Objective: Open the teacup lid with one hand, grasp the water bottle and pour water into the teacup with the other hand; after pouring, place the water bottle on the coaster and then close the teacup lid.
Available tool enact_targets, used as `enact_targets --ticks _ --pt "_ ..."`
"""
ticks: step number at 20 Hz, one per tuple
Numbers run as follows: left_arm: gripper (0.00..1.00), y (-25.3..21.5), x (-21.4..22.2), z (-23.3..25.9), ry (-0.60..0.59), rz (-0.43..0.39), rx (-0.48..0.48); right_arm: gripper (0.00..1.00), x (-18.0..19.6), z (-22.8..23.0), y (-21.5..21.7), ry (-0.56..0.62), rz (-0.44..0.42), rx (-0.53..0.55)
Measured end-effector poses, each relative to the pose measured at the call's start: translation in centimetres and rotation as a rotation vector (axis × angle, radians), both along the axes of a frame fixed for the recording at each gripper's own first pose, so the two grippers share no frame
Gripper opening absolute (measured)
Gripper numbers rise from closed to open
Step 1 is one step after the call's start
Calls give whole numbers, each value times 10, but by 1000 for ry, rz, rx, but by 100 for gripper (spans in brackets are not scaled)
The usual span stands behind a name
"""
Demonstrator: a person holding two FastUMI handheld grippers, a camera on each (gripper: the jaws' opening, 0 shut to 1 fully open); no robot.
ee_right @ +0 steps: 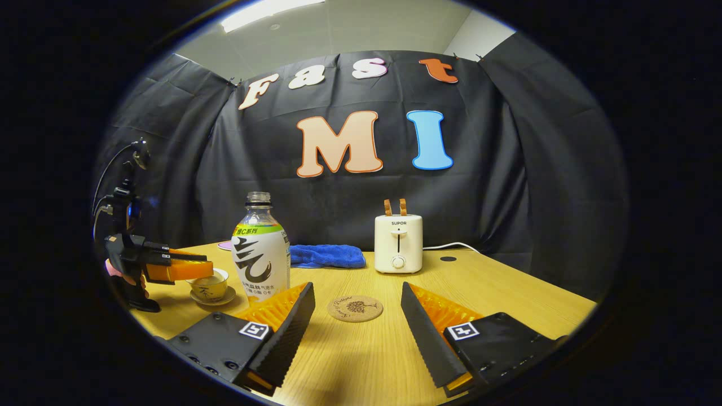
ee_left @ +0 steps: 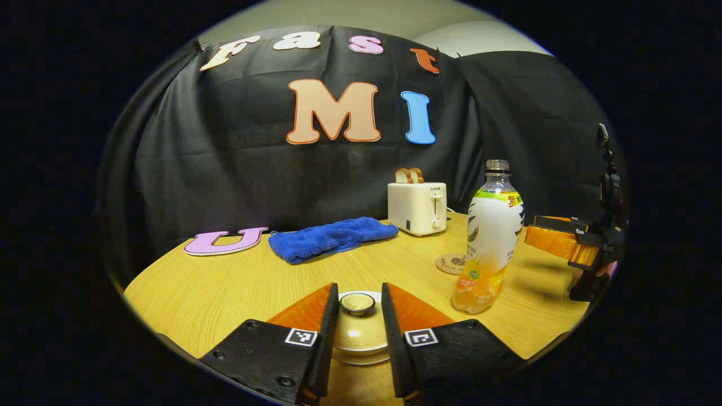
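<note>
In the left gripper view, the left gripper (ee_left: 360, 321) is lowered over the teacup (ee_left: 359, 338) at the near edge of the desk (ee_left: 225, 287). Its jaws stand on either side of the lid (ee_left: 357, 327), with the lid's knob (ee_left: 357, 303) between them; a narrow gap shows on each side, so they are released and not yet pressing. Just past them to the right stands the uncapped water bottle (ee_left: 489, 242), upright, with the round coaster (ee_left: 451, 263) partly behind its base. The right gripper (ee_left: 555, 239) hangs beside the bottle at the right edge, apart from it.

In the right gripper view, the right gripper's own jaws are spread wide and released, holding nothing. The coaster (ee_right: 355, 308) lies on the desk (ee_right: 507, 293) between and just beyond them, and the bottle (ee_right: 260, 254) stands just behind the left finger (ee_right: 293, 321). That view also shows the cup from the side on its saucer (ee_right: 212, 298), with the left gripper (ee_right: 189, 270) over its top.

Farther back lie a blue cloth (ee_left: 330, 238) and a toaster (ee_left: 417, 207) holding two slices of bread (ee_left: 409, 175), near the far edge.
</note>
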State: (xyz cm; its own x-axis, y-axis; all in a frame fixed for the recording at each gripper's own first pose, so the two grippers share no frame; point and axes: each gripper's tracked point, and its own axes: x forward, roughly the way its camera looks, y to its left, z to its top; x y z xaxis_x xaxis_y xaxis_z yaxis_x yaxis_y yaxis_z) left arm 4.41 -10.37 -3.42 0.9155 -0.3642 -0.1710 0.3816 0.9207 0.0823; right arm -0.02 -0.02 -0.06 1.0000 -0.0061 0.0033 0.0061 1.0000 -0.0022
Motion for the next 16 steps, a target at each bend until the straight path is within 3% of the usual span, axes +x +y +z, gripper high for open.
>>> enact_targets --ticks 4,16 --pt "30 0 0 0 0 2 1 97 0 0 0 0 0 0" --pt "28 10 0 11 -59 46 -46 98 0 -1 7 1 35 1"
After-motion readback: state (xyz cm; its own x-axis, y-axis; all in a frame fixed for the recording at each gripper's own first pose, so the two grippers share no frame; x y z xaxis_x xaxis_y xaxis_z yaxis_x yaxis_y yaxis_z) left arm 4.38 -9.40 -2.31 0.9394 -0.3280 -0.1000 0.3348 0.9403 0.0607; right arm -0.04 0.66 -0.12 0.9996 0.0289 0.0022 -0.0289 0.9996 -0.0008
